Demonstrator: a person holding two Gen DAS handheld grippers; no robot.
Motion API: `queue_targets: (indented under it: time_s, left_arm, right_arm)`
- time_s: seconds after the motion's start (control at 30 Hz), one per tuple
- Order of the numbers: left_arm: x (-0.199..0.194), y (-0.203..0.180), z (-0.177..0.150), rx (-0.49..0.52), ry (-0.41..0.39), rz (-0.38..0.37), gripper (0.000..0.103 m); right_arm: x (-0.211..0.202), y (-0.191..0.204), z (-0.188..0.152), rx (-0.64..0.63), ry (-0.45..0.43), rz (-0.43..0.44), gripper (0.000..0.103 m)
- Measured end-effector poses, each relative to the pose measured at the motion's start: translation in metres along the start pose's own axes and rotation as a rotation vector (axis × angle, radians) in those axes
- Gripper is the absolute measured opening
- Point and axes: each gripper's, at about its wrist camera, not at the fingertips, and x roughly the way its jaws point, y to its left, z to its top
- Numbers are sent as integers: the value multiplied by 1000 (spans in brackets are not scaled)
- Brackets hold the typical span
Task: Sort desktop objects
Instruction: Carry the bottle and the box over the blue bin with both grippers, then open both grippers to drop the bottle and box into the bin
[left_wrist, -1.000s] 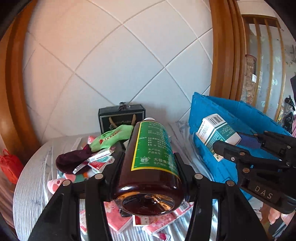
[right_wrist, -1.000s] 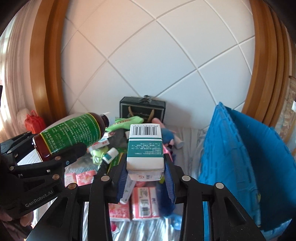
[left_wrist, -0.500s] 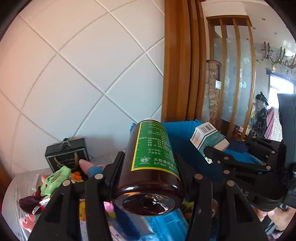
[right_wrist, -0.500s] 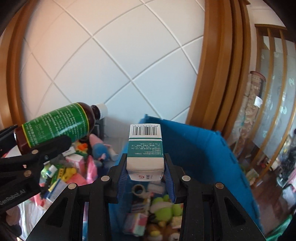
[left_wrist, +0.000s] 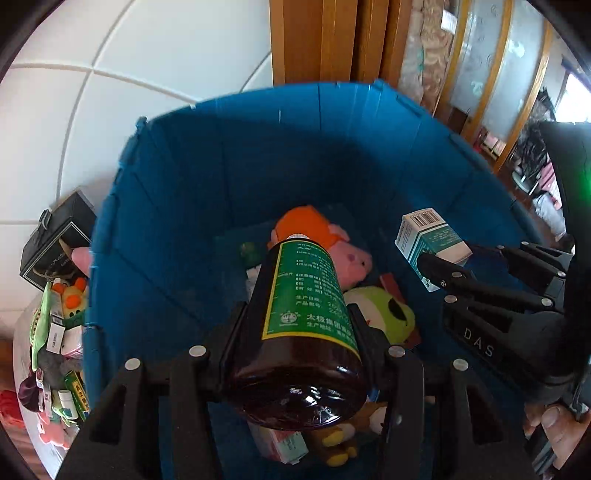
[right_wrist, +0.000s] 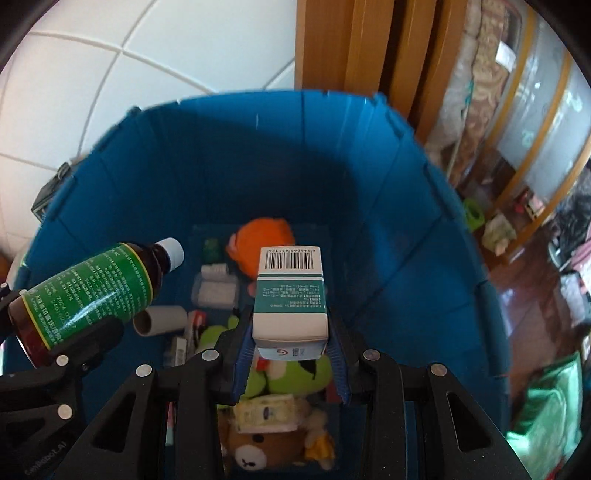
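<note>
Clearly the biggest thing in view is the blue bin (right_wrist: 369, 177), its open mouth filling both views, with soft toys and small packets piled on its floor. Both grippers hang above that opening.

Next in size is the brown bottle (left_wrist: 303, 325) with its green label, gripped around its lower body by the left gripper (left_wrist: 295, 332), whose jaws are closed snugly on it, base toward the camera. It looks like the heavier item, rigid, with a smooth, rather slippery wall; a hold around the labelled middle seems safest, and it would likely land hard on whatever is beneath.

Smaller is the white and teal carton (right_wrist: 290, 302), pinched by its sides between the blue-padded jaws of the right gripper (right_wrist: 291, 354), closed only as far as the box allows. It is probably light and crushable, so a gentle squeeze on the flat faces suits it.

Only the left wrist view shows the cluttered tabletop (left_wrist: 29, 435) left of the bin, with the dark box (left_wrist: 55, 240) at its far end. Only the right wrist view shows the bottle's white cap (right_wrist: 171, 251), and the brown bear toy (right_wrist: 251, 454) at the bin's near end.
</note>
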Motion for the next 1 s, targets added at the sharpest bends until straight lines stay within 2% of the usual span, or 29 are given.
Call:
queue_targets:
  time_s: [0.1, 0.17, 0.27, 0.33, 0.4, 0.47, 0.53, 0.6, 0.7, 0.8, 0.93, 1.0]
  left_arm:
    - [29, -2, -5, 9, 56, 29, 51]
    - [37, -1, -6, 3, 85, 45, 51]
    - [47, 0, -11, 6, 134, 48, 51]
    - [52, -2, -11, 16, 148, 79, 58]
    - [50, -3, -11, 29, 128, 108, 71]
    - [48, -1, -12, 30, 111, 112, 72]
    - [46, 2, -13, 17, 118, 104, 72]
    - [47, 5, -11, 7, 124, 112, 72]
    - [47, 8, -8, -5, 114, 108, 72]
    - [43, 12, -8, -18, 93, 106, 72]
    - [22, 18, -9, -39, 40, 98, 72]
    - [6, 20, -9, -43, 16, 73, 72]
  right_arm:
    - [40, -5, -9, 9, 91, 27, 36]
    - [52, -3, -15, 6, 140, 47, 36]
    - [54, 3, -22, -24, 152, 19, 36]
    - [56, 1, -19, -14, 153, 43, 36]
    - [56, -7, -15, -9, 144, 53, 36]
    - [54, -10, -11, -17, 132, 42, 38]
    - [53, -7, -11, -25, 126, 34, 45]
    - [55, -5, -9, -29, 130, 30, 60]
    - [54, -7, -8, -24, 132, 13, 72]
    - [53, -9, -5, -8, 121, 14, 83]
    - [29, -11, -2, -5, 75, 10, 90]
    - [12, -11, -1, -17, 40, -13, 98]
